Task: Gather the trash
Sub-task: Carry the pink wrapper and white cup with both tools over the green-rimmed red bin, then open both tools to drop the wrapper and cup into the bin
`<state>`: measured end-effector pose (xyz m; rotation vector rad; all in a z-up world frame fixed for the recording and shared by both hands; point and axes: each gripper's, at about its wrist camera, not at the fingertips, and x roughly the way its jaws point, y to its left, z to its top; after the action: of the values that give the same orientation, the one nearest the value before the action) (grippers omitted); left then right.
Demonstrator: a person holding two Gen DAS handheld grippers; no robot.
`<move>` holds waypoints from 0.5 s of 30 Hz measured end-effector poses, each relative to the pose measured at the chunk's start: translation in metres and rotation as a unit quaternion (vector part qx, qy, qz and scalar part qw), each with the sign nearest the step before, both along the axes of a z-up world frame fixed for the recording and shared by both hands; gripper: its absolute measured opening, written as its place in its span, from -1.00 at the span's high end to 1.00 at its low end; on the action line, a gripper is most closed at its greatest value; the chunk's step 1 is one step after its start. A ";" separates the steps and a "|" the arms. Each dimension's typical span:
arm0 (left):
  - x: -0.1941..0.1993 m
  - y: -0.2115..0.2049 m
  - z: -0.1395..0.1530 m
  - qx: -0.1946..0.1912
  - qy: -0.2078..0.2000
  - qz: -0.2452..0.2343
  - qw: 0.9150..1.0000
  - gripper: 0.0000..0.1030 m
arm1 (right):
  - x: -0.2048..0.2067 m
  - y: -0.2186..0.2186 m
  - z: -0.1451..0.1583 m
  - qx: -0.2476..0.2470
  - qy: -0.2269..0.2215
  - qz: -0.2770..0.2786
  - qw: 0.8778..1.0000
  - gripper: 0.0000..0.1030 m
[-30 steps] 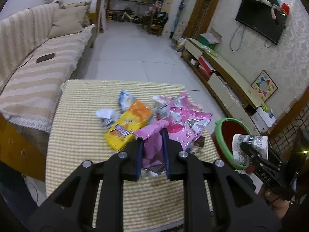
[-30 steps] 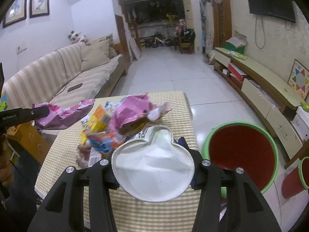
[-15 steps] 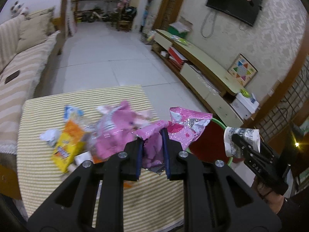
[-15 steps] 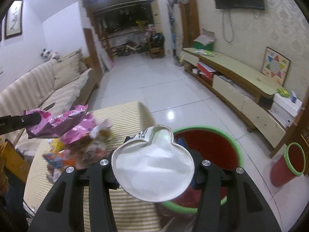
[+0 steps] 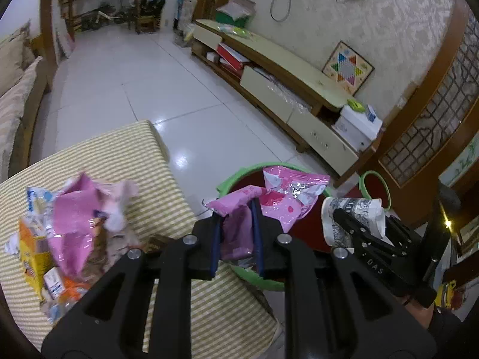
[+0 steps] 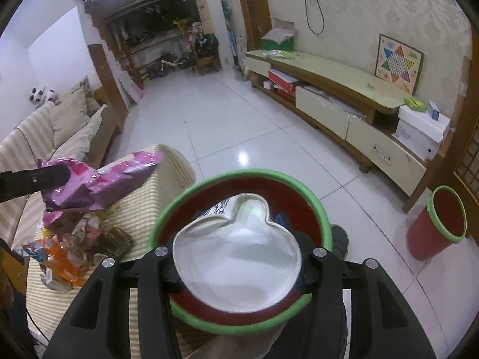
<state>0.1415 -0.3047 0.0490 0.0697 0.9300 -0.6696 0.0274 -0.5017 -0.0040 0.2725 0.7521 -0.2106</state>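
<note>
My left gripper (image 5: 236, 214) is shut on a crumpled pink wrapper (image 5: 287, 197), which hangs over the near edge of a red bin with a green rim (image 5: 227, 183). To its right, my right gripper (image 5: 353, 224) is shut on a squashed white paper cup (image 5: 350, 209). In the right wrist view the paper cup (image 6: 239, 239) sits between the fingers of my right gripper (image 6: 238, 272), directly above the bin's (image 6: 239, 176) open mouth. The left gripper (image 6: 45, 176) and its pink wrapper (image 6: 113, 179) show at the left, over the table corner.
A heap of wrappers (image 5: 74, 227) lies on the striped table (image 5: 134, 149) left of the bin. A smaller red bin (image 6: 443, 224) stands on the tiled floor at the right. A low TV cabinet (image 6: 344, 89) lines the right wall, and a sofa (image 6: 45, 137) the left.
Both grippers have swung right, from over the table's trash heap to over the red bin, still gripping the pink wrapper and the paper cup.
</note>
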 end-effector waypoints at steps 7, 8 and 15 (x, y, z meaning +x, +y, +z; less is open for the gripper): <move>0.004 -0.032 -0.025 0.021 0.015 -0.021 0.999 0.65 | 0.012 -0.008 -0.015 0.008 0.015 0.003 1.000 0.07; 0.005 -0.036 -0.029 0.025 0.017 -0.022 0.999 0.64 | 0.013 -0.008 -0.017 0.008 0.017 0.004 1.000 0.07; 0.012 -0.043 -0.034 0.027 0.024 -0.013 0.999 0.25 | 0.020 -0.010 -0.033 0.011 0.046 0.011 0.999 0.03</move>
<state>0.1534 -0.3477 0.0145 0.1143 0.9943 -0.6728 0.0476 -0.5115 -0.0367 0.2770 0.8496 -0.1941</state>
